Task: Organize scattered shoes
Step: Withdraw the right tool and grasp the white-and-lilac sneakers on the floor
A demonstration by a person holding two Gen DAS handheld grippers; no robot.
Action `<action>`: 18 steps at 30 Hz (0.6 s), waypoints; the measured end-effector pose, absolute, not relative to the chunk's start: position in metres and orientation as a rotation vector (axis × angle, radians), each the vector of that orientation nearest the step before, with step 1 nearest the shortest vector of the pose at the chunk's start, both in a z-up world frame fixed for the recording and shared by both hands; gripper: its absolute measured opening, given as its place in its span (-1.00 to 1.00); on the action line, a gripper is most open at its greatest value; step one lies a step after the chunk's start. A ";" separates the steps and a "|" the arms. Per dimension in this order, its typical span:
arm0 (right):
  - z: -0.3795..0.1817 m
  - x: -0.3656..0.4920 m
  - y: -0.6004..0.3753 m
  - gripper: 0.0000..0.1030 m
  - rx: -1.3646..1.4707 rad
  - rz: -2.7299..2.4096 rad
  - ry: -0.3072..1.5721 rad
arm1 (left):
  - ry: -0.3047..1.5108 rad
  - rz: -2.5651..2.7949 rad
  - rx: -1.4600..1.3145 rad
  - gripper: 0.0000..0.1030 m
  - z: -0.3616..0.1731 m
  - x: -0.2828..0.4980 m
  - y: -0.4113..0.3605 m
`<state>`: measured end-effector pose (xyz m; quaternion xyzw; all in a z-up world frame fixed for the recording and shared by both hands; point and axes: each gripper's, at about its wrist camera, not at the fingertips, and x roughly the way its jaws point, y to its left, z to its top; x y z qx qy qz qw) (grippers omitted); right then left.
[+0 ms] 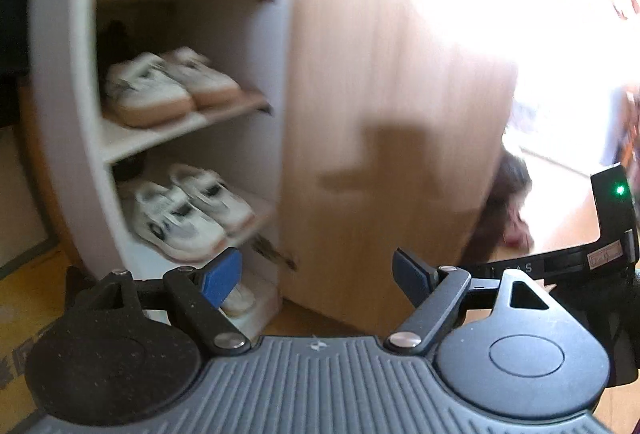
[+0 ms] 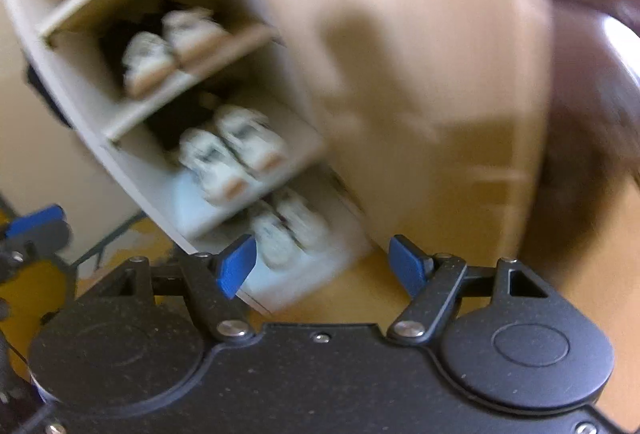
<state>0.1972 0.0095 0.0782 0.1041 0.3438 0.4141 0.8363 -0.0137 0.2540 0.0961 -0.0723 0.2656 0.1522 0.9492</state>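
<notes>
2 tools, left [image 1: 316, 276] and right [image 2: 322, 264], gape wide, empty, facing shoe shelf [image 1: 192, 121]

We can't read any words or nos.; letters on the black bar [image 1: 532, 268] are too blurry.

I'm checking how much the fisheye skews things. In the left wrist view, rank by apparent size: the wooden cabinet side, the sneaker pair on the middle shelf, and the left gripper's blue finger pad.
1. Wooden cabinet side, by far the largest.
2. Sneaker pair on the middle shelf.
3. Blue finger pad, smallest, though its nearness to the camera enlarges it.
</notes>
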 end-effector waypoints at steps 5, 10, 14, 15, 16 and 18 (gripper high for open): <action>-0.015 0.222 -0.038 0.43 0.429 0.667 0.940 | 0.649 0.240 -0.104 0.61 0.067 0.010 0.228; -0.088 0.249 -0.060 0.33 0.559 0.487 1.080 | 0.729 0.183 -0.066 0.61 0.041 0.027 0.207; -0.118 0.275 -0.051 0.33 0.592 0.408 1.118 | 0.763 0.199 -0.018 0.61 0.028 0.038 0.200; -0.124 0.281 -0.046 0.33 0.586 0.389 1.122 | 0.772 0.206 -0.016 0.61 0.025 0.041 0.201; -0.130 0.286 -0.042 0.33 0.580 0.370 1.126 | 0.780 0.213 -0.013 0.61 0.022 0.043 0.202; -0.142 0.296 -0.035 0.33 0.583 0.333 1.134 | 0.797 0.225 -0.011 0.61 0.016 0.049 0.204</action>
